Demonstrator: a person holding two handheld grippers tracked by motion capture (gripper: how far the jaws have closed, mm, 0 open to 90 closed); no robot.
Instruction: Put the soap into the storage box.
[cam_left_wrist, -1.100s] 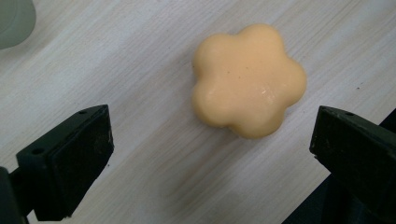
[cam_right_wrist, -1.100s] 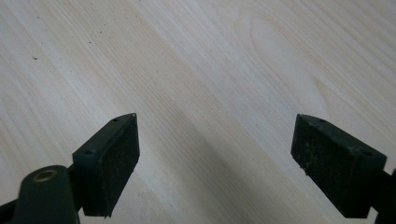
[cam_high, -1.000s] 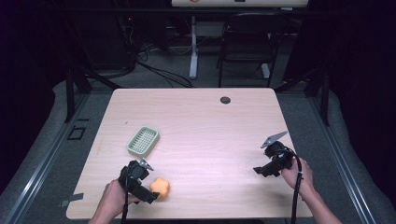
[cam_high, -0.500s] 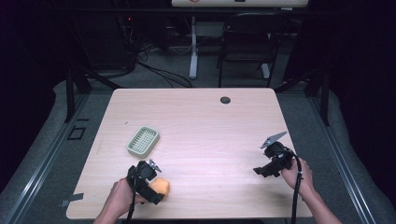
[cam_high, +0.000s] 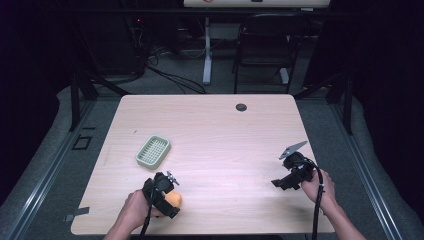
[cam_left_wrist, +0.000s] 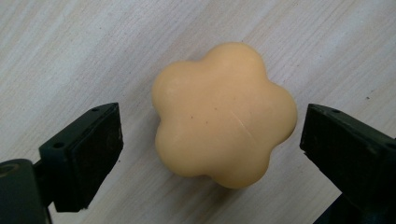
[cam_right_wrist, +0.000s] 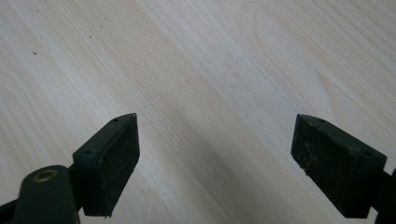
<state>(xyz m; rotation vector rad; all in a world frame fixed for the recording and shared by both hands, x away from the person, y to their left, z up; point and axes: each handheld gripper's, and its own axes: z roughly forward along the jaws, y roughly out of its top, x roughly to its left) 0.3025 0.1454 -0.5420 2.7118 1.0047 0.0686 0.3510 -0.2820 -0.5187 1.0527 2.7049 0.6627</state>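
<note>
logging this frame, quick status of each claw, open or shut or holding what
Left claw: open, jaws either side of the orange flower-shaped soap, not gripping it.
Right claw: open, holding nothing, over the light wooden table.

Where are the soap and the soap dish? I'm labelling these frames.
soap (cam_left_wrist: 224, 114), left gripper view, middle of its top face.
soap dish (cam_high: 153, 151), high view, centre of its ridged top.

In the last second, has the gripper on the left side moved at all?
Yes. The left gripper has moved rightward along the table's near edge and now sits over the orange soap, farther from the green dish.
</note>
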